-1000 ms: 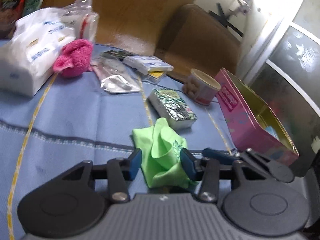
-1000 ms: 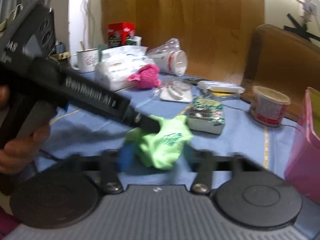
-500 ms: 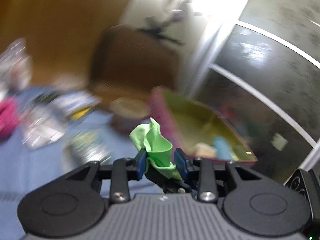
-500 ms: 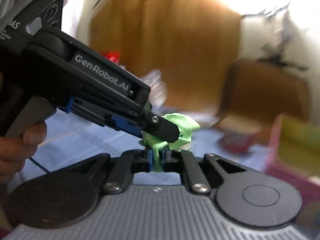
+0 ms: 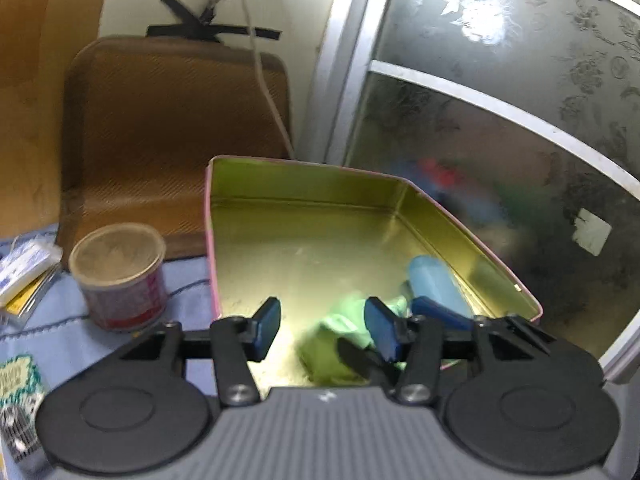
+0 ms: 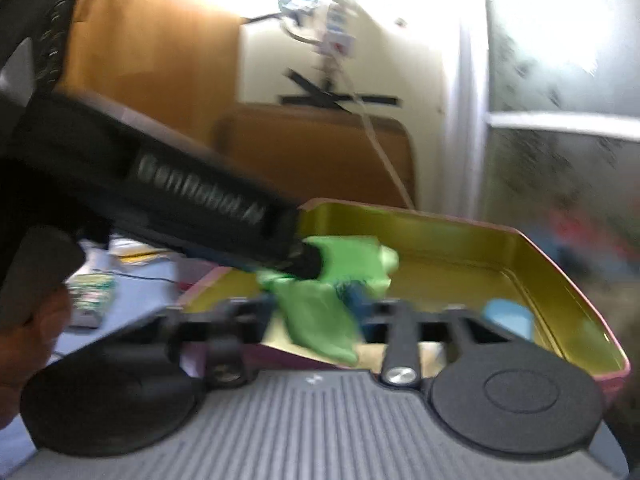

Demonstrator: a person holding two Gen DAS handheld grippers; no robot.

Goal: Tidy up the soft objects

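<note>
Over the pink tin (image 5: 460, 236), both tools' jaws are opening, green cloth (image 5: 340, 344) loose between them.

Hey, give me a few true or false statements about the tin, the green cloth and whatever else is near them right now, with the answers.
1. The green cloth is over the open tin. True.
2. The tin's inside is silver. False: it is gold, with a pink outside.
3. A light blue object lies inside the tin. True.
4. The round can stands inside the tin. False: it stands on the blue tablecloth beside it.
5. A white cable hangs down the wall behind the tin. True.
</note>
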